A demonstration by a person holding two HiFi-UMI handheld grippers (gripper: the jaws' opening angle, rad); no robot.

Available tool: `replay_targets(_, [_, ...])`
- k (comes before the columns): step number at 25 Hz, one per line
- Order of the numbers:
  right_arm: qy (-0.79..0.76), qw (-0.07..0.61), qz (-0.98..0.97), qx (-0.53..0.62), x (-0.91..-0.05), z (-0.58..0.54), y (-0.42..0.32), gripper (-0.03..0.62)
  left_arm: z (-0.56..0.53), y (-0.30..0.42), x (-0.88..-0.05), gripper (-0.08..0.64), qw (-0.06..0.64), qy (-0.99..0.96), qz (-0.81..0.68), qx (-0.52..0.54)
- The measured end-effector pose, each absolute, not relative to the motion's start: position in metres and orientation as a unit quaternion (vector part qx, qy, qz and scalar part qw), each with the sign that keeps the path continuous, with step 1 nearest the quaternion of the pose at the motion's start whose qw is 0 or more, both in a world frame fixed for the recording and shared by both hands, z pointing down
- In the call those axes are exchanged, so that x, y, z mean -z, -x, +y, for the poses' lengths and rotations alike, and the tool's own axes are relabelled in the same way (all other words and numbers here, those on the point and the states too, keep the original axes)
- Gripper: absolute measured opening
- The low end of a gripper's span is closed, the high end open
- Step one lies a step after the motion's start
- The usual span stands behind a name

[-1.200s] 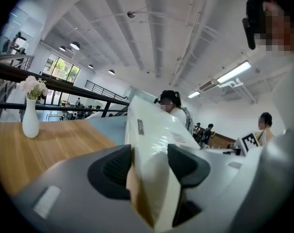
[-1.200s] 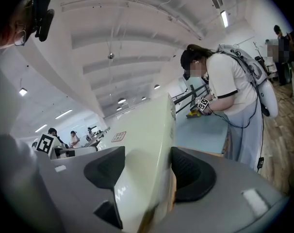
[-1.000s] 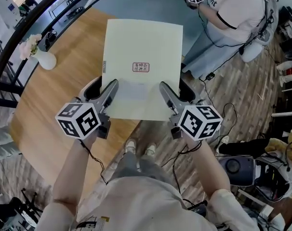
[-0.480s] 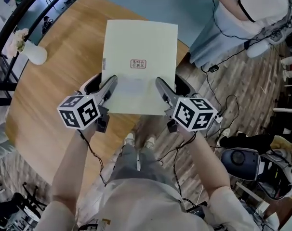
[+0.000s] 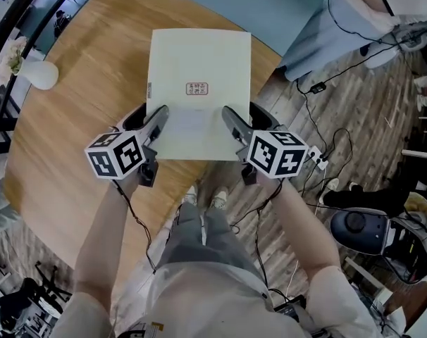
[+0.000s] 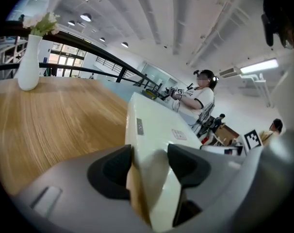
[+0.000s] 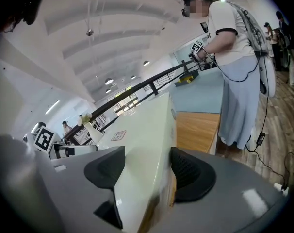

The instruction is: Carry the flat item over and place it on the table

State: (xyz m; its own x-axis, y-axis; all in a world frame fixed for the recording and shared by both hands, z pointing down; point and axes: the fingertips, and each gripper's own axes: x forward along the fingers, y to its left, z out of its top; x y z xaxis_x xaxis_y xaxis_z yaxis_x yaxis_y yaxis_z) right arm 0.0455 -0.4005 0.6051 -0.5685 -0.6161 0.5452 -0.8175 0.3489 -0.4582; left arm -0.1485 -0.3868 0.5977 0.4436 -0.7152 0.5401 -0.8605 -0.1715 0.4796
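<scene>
A flat pale-cream box (image 5: pixel 198 90) with a small red-printed label is held level above the round wooden table (image 5: pixel 79 118). My left gripper (image 5: pixel 159 123) is shut on the box's near left edge and my right gripper (image 5: pixel 230 124) is shut on its near right edge. In the left gripper view the flat box (image 6: pixel 152 135) runs away from the jaws over the wooden tabletop (image 6: pixel 55 115). The right gripper view has the same box (image 7: pixel 147 135) clamped edge-on between the dark pads. Most of the box hangs over the tabletop; its near edge is above the table's rim.
A white vase (image 5: pixel 36 72) with flowers stands at the table's far left; this vase (image 6: pixel 28 62) also shows in the left gripper view. Another person (image 7: pixel 232 57) with a marker cube stands beyond the table's right side. Cables and equipment (image 5: pixel 361 227) lie on the plank floor.
Both grippers have carried the box forward over the table. The table now fills more of the head view and the other person has slid toward the top right corner.
</scene>
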Motion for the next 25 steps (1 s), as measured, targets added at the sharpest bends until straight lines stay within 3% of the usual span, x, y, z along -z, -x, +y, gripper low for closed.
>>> replay_targets(25, [-0.432, 0.175, -0.780, -0.417, -0.684, -0.388, -0.031, 0.296, -0.380, 0.163, -0.667, 0.233, 0.403, -0.735, -0.526, -0.145])
